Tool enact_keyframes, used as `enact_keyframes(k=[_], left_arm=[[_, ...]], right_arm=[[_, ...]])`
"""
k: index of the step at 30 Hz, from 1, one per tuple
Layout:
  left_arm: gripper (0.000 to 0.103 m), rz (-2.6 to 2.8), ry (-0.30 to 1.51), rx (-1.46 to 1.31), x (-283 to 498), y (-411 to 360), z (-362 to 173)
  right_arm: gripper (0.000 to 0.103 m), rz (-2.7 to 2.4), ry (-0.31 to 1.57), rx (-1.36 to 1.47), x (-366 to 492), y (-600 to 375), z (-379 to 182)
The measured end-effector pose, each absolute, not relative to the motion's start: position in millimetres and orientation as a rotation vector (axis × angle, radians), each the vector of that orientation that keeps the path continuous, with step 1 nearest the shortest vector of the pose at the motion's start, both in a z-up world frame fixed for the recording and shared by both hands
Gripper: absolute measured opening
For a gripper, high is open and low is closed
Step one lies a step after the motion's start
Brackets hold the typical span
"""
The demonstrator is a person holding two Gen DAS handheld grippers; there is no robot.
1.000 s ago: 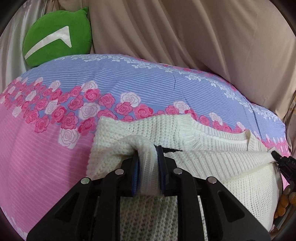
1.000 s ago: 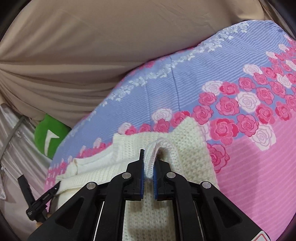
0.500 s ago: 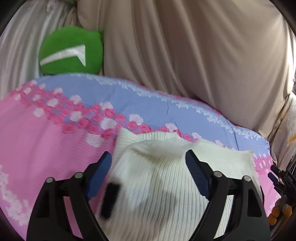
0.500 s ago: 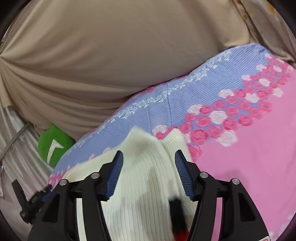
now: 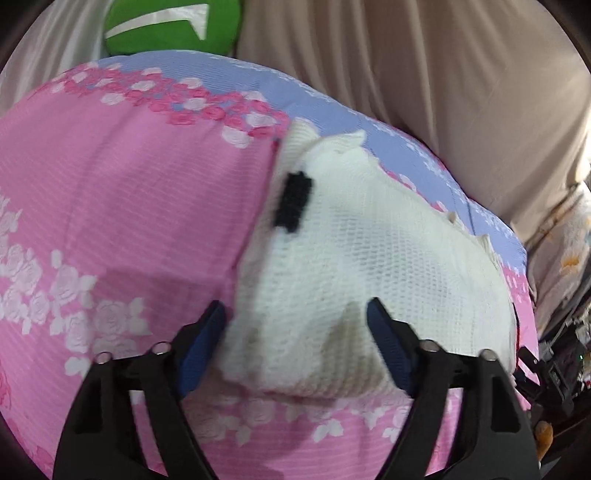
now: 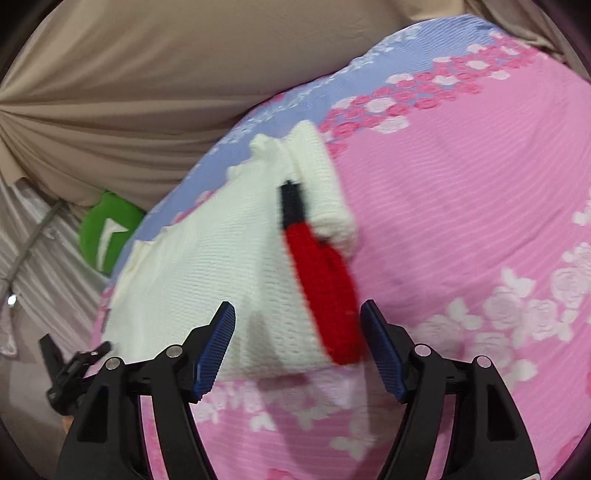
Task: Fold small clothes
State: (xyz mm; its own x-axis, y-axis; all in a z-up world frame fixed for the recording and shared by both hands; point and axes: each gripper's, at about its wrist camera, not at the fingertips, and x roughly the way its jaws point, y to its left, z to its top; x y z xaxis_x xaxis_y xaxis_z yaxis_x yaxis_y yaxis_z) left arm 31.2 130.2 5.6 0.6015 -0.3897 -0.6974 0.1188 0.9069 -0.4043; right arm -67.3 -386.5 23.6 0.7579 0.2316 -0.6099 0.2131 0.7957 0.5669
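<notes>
Sweater (image 5: pixel 369 266), a cream-white knit, lies folded on the bed in front of both my grippers, resting on the pink part of the rose-print bedsheet (image 5: pixel 110 192) with its far edge reaching the blue band. From my left wrist camera I see a small black knitted patch (image 5: pixel 292 202) on its far left part. From my right wrist camera the same garment (image 6: pixel 207 266) shows a red knitted strip (image 6: pixel 325 291) topped with a black piece along its right side, and a cream fold of knit lies just right of that.

My left gripper (image 5: pixel 295 343) is released, its blue-padded fingers (image 5: pixel 201 341) spread wide on either side of the sweater's near edge and gripping nothing. My right gripper (image 6: pixel 297 349) is likewise released, pads wide apart, with the near edge of the sweater showing between them.

Beyond the bed hangs beige curtain fabric (image 5: pixel 424 74). A green cushion (image 5: pixel 170 27) with a white arrow-like mark sits at the far left edge of the bed; I can read no lettering on it or anywhere else. Both views are blurred.
</notes>
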Motion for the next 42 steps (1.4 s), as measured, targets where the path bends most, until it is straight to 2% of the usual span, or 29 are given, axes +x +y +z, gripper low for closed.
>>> enact_keyframes(k=[1,2,3,4,5,7,13,18,21,26,27,28,29,30,33,35,42], left_arm=[[0.066,-0.283,0.886,-0.323,33,126,7],[0.053,-0.273,0.887,-0.306,34,124,7],[0.044,-0.263,0.890,-0.287,35,122,9],[0.026,-0.250,0.894,-0.276,35,121,11],[0.019,-0.255,0.888,-0.284,32,123,16],[0.012,-0.261,0.860,-0.280,23,128,29],[0.010,-0.291,0.882,-0.256,-19,153,50],[0.010,-0.261,1.004,-0.244,-47,161,9],[0.010,-0.242,0.975,-0.224,-51,159,4],[0.021,-0.199,0.884,-0.172,-52,158,34],[0.026,-0.178,0.843,-0.166,-55,160,45],[0.043,-0.164,0.796,-0.167,-56,162,57],[0.058,-0.172,0.758,-0.176,-56,162,67],[0.062,-0.192,0.724,-0.185,-54,160,77],[0.067,-0.251,0.690,-0.166,-39,143,87],[0.079,-0.301,0.705,-0.128,-22,124,84],[0.079,-0.298,0.747,-0.120,53,99,63]], right_arm=[[0.067,0.001,0.733,0.653,-64,-385,23],[0.051,-0.012,0.735,0.639,-59,-384,23],[0.020,-0.015,0.741,0.637,-57,-384,23],[0.018,-0.005,0.740,0.646,-57,-385,24],[0.017,0.018,0.713,0.672,-61,-387,28],[0.014,0.037,0.659,0.678,-75,-392,42],[0.010,0.021,0.596,0.624,-132,-398,78],[0.010,-0.047,0.730,0.609,-161,-392,41],[0.010,-0.055,0.781,0.643,-162,-396,14],[0.018,-0.074,0.706,0.563,-167,-398,46],[0.021,-0.085,0.683,0.532,-168,-398,55],[0.025,-0.085,0.664,0.516,-168,-399,62],[0.039,-0.076,0.640,0.502,-165,-401,71],[0.050,-0.067,0.622,0.489,-161,-401,77],[0.060,-0.039,0.602,0.426,-136,-396,90],[0.067,-0.023,0.606,0.384,-112,-390,92],[0.067,0.023,0.676,0.475,-25,-399,87]])
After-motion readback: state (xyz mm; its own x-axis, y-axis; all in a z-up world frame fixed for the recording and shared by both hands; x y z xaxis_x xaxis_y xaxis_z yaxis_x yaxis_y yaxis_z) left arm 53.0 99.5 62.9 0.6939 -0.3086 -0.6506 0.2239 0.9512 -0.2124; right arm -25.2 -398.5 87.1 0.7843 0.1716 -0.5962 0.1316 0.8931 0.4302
